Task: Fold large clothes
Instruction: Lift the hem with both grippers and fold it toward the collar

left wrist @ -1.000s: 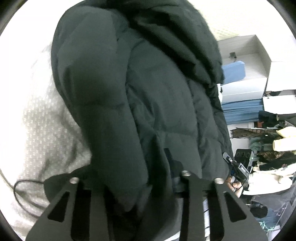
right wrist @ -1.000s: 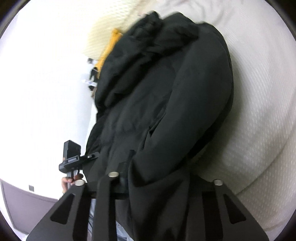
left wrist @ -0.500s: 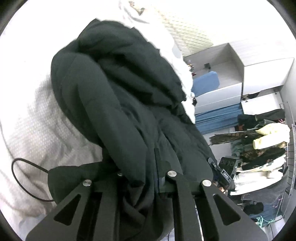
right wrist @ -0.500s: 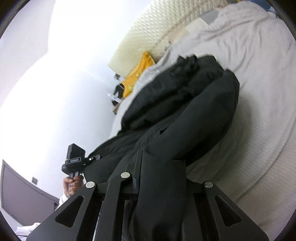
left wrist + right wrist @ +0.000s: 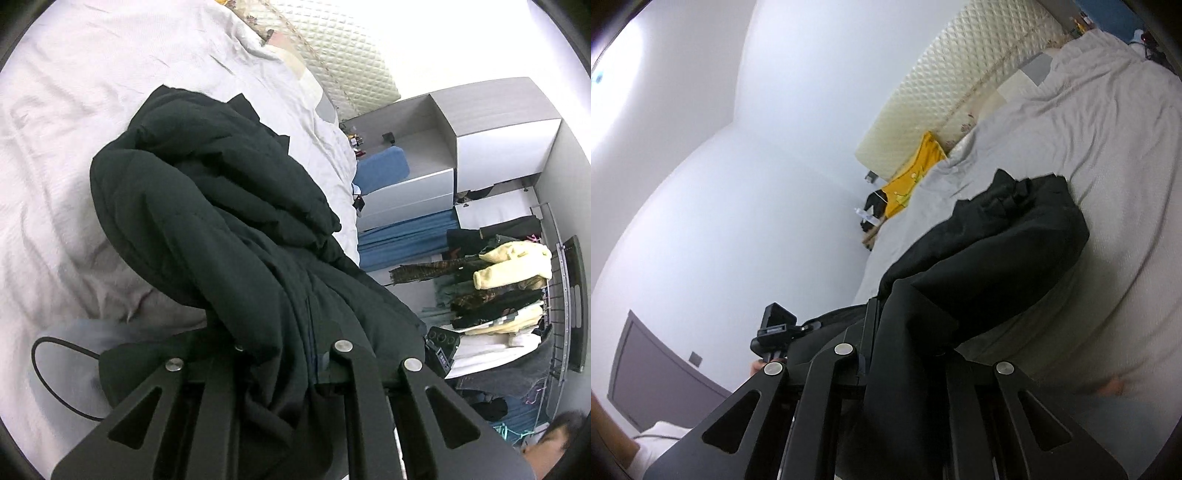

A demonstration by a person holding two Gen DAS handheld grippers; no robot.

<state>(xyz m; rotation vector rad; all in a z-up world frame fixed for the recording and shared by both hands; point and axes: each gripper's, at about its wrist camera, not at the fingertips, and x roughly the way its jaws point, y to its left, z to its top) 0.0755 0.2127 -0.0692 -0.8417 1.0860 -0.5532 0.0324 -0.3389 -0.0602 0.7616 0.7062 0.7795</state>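
Note:
A large black padded jacket [image 5: 229, 221] lies partly on the bed and hangs from both grippers. My left gripper [image 5: 286, 350] is shut on the jacket's near edge, with cloth bunched between its fingers. My right gripper [image 5: 905, 343] is shut on another part of the jacket [image 5: 990, 254], which drapes from it down to the bed. The other gripper shows at the right of the left wrist view [image 5: 441, 347] and at the left of the right wrist view [image 5: 774, 328]. The fingertips are hidden by cloth.
The bed has a pale grey sheet [image 5: 55, 155] and a quilted cream headboard [image 5: 960, 81]. A black cable [image 5: 55, 373] lies on the sheet. A grey shelf unit [image 5: 480, 129] and a clothes rack [image 5: 517, 280] stand beside the bed. A yellow cloth [image 5: 916, 173] lies by the wall.
Both grippers have pulled back and up with the jacket still held. The jacket now looks smaller and farther off, and more of the bed and room shows.

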